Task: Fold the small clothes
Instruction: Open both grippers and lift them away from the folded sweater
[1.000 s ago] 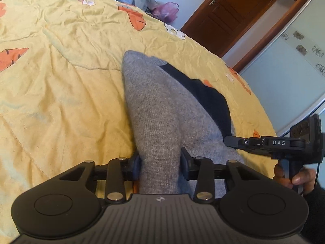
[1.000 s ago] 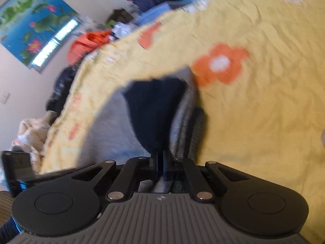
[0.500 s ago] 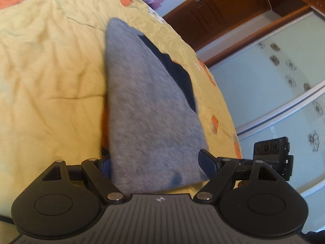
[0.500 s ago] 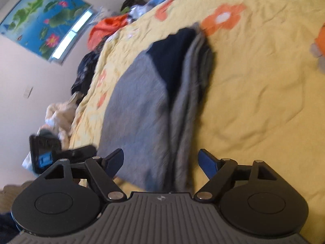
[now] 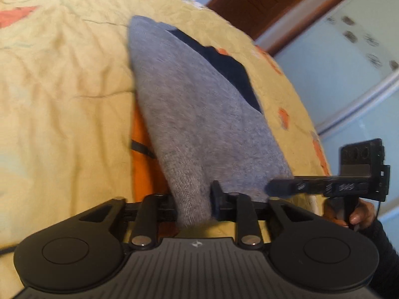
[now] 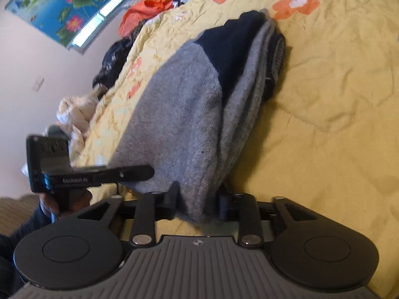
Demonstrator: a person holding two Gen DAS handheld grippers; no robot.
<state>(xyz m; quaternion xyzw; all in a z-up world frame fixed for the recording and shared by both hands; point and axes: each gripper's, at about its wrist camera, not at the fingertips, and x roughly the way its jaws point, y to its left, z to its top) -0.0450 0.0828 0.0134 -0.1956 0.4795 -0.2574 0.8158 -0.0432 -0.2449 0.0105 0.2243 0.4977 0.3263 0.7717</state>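
The grey sweater (image 6: 179, 114) with navy part lies folded on the yellow bedspread (image 6: 324, 124). It looks soft, thick and floppy. My left claw (image 5: 193, 204) and right claw (image 6: 197, 203) each pinch its near edge at the corners.

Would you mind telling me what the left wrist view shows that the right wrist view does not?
Only the left wrist view shows the wooden door and the pale wardrobe panels. Only the right wrist view shows the lotus painting and the heap of clothes. Both show the grey and navy sweater on the yellow quilt, gripped by the left gripper and the right gripper.
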